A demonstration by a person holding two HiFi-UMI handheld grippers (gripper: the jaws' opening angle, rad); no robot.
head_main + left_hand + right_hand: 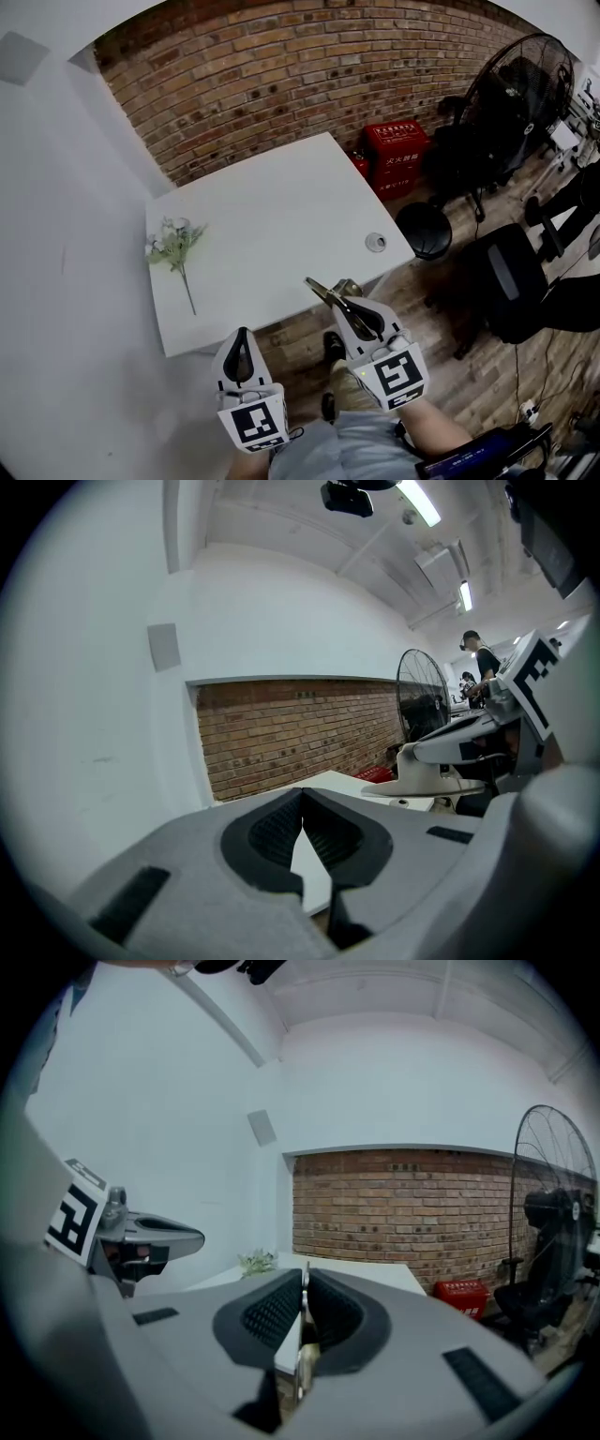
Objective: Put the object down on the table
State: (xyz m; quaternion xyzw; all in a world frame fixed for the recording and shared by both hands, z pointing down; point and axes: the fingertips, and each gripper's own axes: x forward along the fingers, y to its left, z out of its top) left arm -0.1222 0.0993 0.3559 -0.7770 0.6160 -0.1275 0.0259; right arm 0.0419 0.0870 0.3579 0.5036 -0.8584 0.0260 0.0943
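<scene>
Viewing the head view first, we noted a white rectangular table (281,206) set against a red brick wall (281,66). A small artificial flower sprig with a thin stem (173,242) lay near the table's left edge. A round grey grommet (375,242) sat near its right edge, well apart from the sprig.

The right gripper (343,296) was clenched on a thin metal object with a brass-coloured part (323,288). In the right gripper view, the object (302,1335) stood edge-on between the dark ribbed pads (272,1314), with both pads of the right gripper (305,1279) pressed on it. The object was held in the air, not resting on the table. In the head view its free end overlapped the table's near edge. We could not identify the object more exactly.

The left gripper (242,331) was beside the right one, short of the table's near edge. In the left gripper view, its jaws (302,794) met at the tips with nothing between them.

To the right of the table we recorded stacked red crates (394,150), a black pedestal fan (520,84), a black round stool (424,228) and a black office chair (511,281).
</scene>
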